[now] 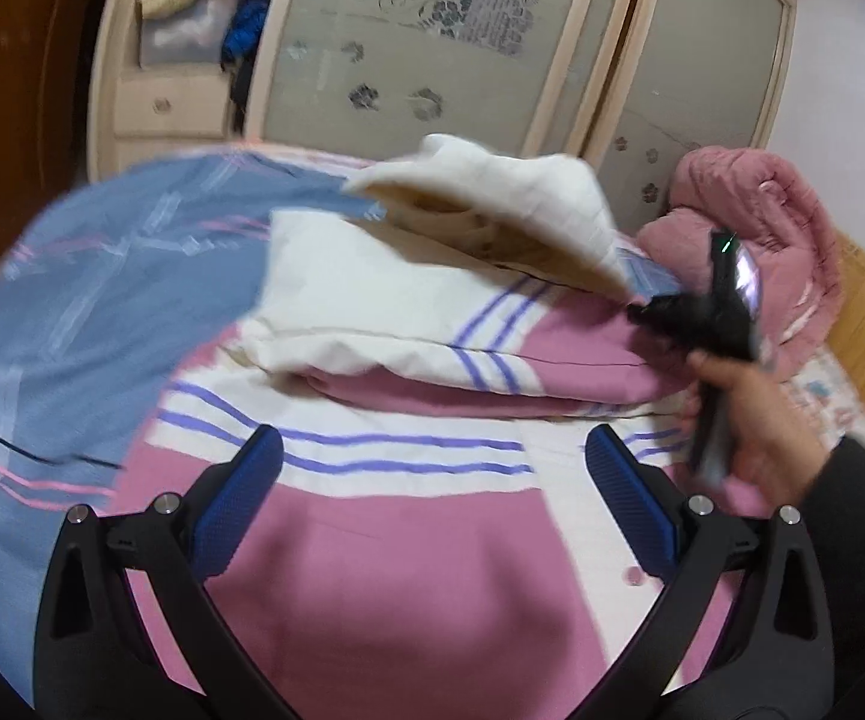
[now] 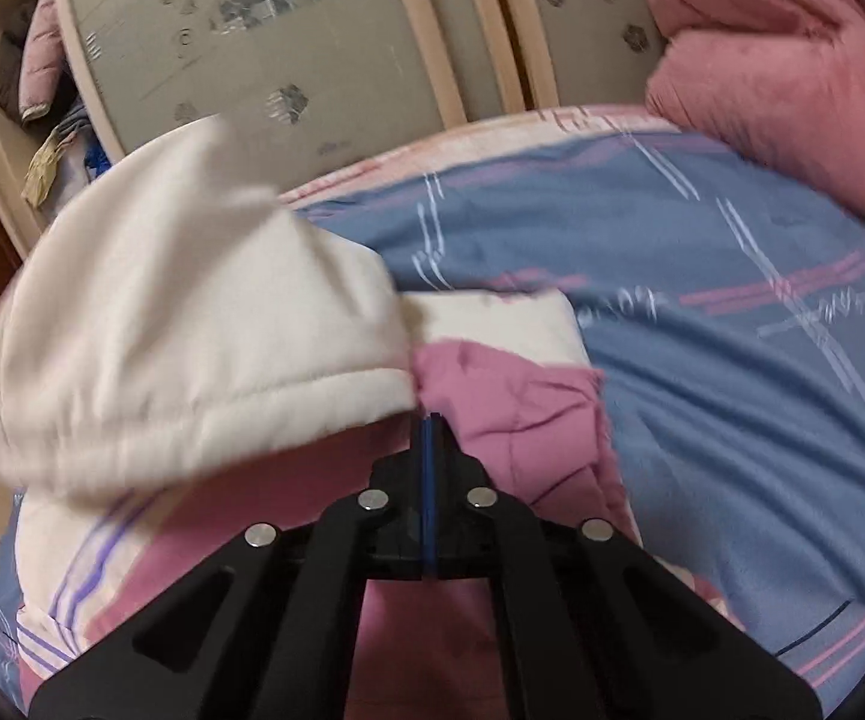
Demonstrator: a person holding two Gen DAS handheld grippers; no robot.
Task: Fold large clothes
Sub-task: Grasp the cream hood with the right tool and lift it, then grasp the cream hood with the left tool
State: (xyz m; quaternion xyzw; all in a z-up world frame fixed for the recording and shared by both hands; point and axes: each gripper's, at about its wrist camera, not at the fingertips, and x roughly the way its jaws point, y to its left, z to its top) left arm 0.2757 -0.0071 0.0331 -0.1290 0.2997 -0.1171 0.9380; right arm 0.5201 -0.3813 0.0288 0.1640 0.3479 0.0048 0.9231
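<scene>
A large pink and white jacket with purple stripes lies on the bed. My left gripper is open and empty just above its pink front. My right gripper shows at the right in the left wrist view, held by a hand. In the right wrist view my right gripper is shut on the jacket's cloth where the white part meets the pink part. It holds a white flap lifted over the jacket.
A blue bedsheet with pink and white lines covers the bed; it also shows in the right wrist view. A pink quilt is bundled at the back right. A cream wardrobe with frosted doors stands behind the bed.
</scene>
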